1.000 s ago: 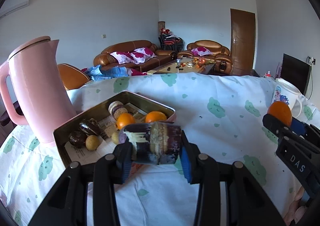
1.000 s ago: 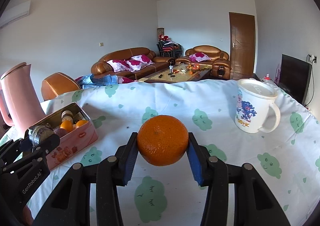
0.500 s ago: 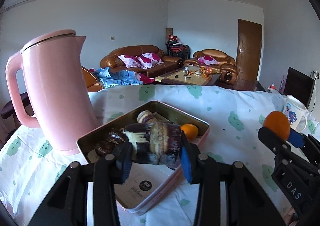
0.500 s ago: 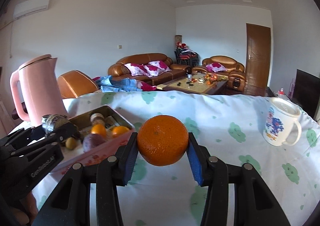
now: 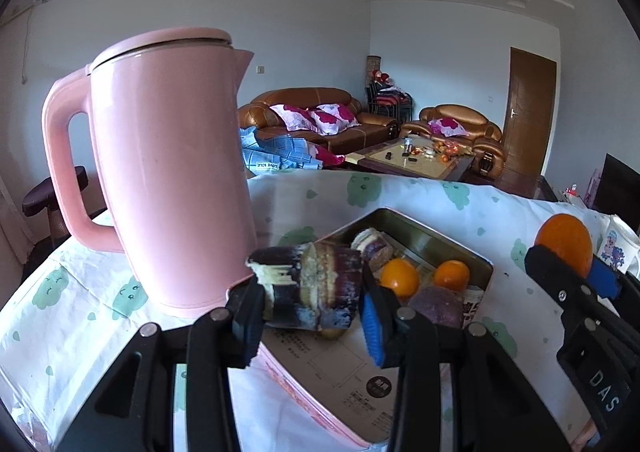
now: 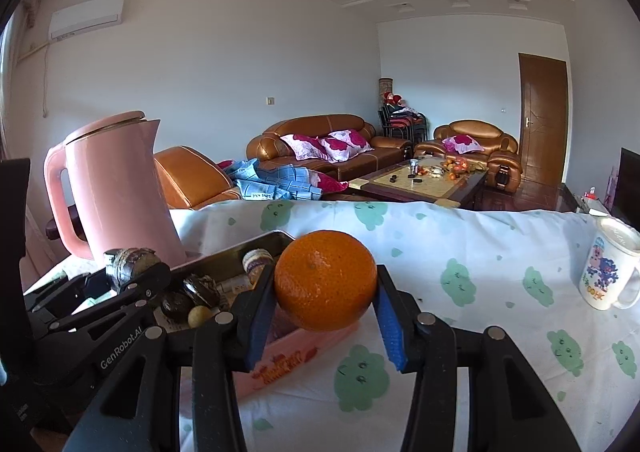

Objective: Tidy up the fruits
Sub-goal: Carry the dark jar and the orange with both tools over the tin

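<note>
1. The left tongs (image 5: 312, 316) are clamped on a short piece of sugar cane (image 5: 308, 286), held over the near end of the tin (image 5: 460, 252) beside the pink kettle (image 5: 168, 179).
2. The cane looks stiff and woody with a waxy rind, so I'd say it could roll; gripping across the middle suits it.
3. The right tongs (image 6: 326, 318) pinch an orange (image 6: 325, 286) at its widest part, just by the tin.
4. It is probably soft-skinned and bruises under hard squeezing.

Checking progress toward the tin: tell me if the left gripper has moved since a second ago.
Yes. The left gripper, gripping the sugarcane piece, has swung left toward the pink kettle, which now looms closer.
</note>
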Available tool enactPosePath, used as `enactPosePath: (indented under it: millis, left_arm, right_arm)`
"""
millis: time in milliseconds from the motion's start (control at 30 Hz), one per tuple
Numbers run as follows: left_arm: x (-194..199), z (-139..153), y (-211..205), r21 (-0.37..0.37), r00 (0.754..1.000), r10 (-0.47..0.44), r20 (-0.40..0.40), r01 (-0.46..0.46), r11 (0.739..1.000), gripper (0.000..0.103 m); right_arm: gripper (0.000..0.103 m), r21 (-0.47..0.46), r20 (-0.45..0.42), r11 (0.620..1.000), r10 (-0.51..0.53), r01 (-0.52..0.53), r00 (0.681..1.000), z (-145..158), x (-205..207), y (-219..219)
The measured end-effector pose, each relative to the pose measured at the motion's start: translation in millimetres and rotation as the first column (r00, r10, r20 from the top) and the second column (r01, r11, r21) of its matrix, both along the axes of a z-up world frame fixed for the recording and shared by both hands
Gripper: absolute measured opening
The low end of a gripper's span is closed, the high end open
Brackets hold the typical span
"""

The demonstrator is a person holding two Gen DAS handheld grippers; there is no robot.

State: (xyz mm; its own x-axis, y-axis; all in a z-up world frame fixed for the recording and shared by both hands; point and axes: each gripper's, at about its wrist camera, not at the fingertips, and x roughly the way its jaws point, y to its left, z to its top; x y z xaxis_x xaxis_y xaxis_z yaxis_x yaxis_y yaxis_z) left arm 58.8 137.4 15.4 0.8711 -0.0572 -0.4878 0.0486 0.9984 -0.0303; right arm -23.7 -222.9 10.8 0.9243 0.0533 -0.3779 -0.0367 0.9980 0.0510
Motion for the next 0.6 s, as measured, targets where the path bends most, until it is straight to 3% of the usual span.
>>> enactPosePath:
  millis: [333, 600]
  left_arm:
    - [9.9, -8.1, 16.8, -0.016, 0.997, 0.053, -0.051, -0.054, 0.998, 0.042]
    - [15.5, -12.5, 2.1, 0.032, 0.998, 0.038, -0.051, -0.036, 0.999, 0.042]
  right_arm:
    - [0.049, 0.025, -0.044, 0.999, 0.042, -0.041, 0.998, -9.3, 37.6, 12.8]
    - [0.049, 0.045, -0.105, 0.997, 0.075, -0.070, 0.992, -20.1, 72.4, 20.9]
